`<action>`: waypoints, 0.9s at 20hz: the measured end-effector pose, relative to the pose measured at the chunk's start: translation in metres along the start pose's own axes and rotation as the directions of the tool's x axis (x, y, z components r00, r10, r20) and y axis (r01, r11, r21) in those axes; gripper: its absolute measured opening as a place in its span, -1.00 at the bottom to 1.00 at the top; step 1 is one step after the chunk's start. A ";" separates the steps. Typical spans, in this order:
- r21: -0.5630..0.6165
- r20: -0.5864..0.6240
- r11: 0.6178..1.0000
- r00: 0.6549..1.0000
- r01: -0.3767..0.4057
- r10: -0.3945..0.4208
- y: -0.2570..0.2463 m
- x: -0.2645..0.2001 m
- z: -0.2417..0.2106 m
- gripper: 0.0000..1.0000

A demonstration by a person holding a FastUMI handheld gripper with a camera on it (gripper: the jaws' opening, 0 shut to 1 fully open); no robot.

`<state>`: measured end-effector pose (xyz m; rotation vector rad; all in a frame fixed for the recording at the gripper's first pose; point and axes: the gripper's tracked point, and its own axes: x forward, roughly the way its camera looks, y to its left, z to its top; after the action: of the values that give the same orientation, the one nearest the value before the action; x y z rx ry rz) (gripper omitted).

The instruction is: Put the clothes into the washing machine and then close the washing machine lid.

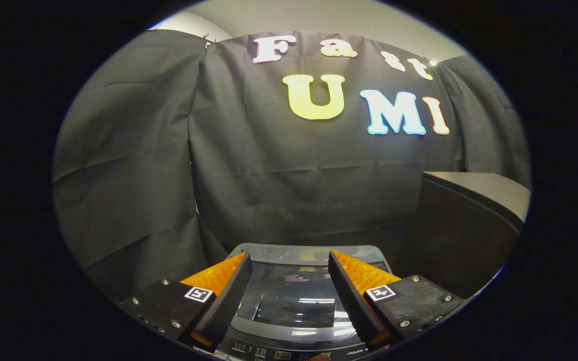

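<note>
Parted gripper (289, 260) above closed washing machine lid (294, 296)

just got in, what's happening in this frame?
A person is holding the hand-held gripper above a dark top-loading washing machine. Its fingers are spread apart with nothing between them. Just below them, the machine's glossy dark glass lid appears to lie flat and closed, and the control panel sits at the near edge. A dark box-shaped object stands to the right.

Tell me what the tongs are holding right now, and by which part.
Nothing is held. The tongs are open with empty space between the fingers, above the washing machine's closed glass lid.
</note>
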<state>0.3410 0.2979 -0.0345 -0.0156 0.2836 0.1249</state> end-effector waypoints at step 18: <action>-0.044 0.200 0.999 0.979 -0.015 0.023 -0.127 -0.191 0.104 0.90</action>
<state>0.2039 0.1527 0.1184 -0.0420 0.0791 0.1504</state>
